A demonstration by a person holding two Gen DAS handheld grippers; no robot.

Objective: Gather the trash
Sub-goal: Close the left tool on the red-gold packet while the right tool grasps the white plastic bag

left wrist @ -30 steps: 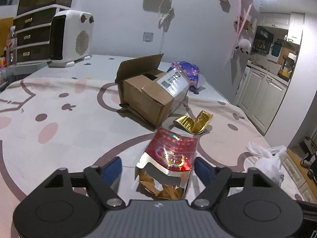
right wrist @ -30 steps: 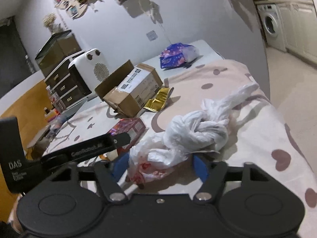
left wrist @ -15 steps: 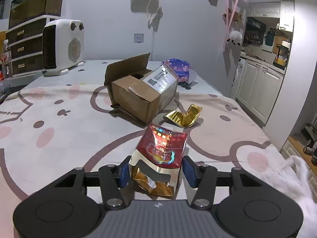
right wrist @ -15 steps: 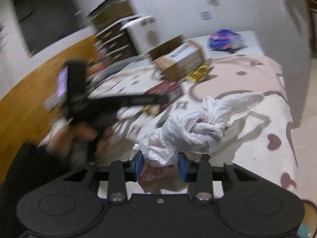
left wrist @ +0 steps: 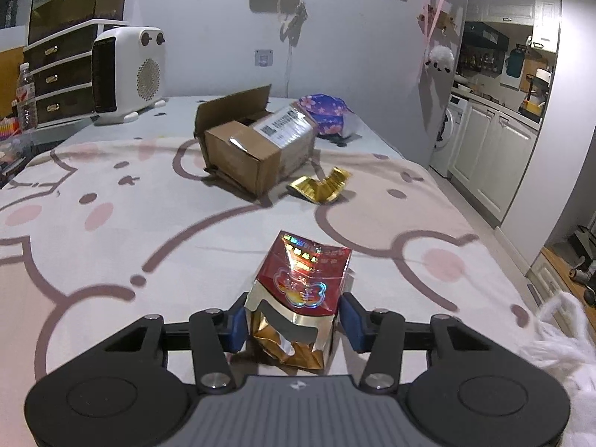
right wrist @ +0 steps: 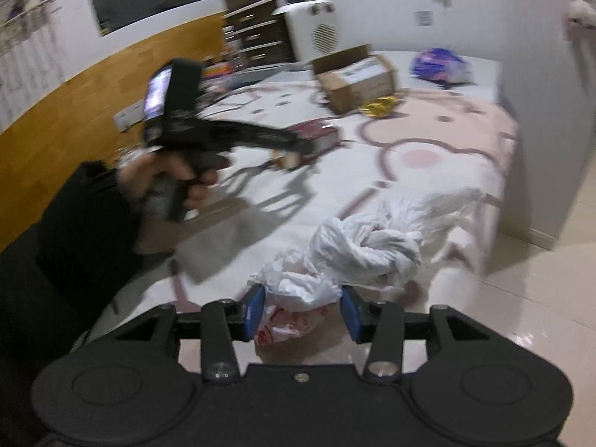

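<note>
Blue rubber pads line both our grippers. In the left wrist view our left gripper (left wrist: 293,326) is clamped on a crumpled red-and-gold foil snack bag (left wrist: 301,294), its jaws having just been closing; the pads press the bag's shiny sides, and the torn gold lower edge hangs between the black fingers. The bag's holographic red face catches the light. Past it lies the soft bed cover (left wrist: 111,246), pale with a pink-and-brown cartoon print. Farther up the bed rests a curled gold foil wrapper (left wrist: 320,188), just beside an open cardboard box (left wrist: 257,149) with a shipping label and one flap raised. Behind the box sits a purple flowered packet (left wrist: 327,111). A white fan heater (left wrist: 128,74) stands at the far left of the bed, next to dark drawers.

In the right wrist view, blurred by motion, our right gripper (right wrist: 302,314) straddles a knotted white plastic bag (right wrist: 350,257), thin and wrinkled, with red print near the jaws. Those jaws have just been opening; the left pad seems to touch the film, the right stands slightly clear, so we cannot tell whether the bag is gripped. It lies at the bed's near edge, above a glossy tiled floor (right wrist: 540,298). To the left, a hand (right wrist: 164,182) in a dark sleeve holds the other gripper's handle.
</note>
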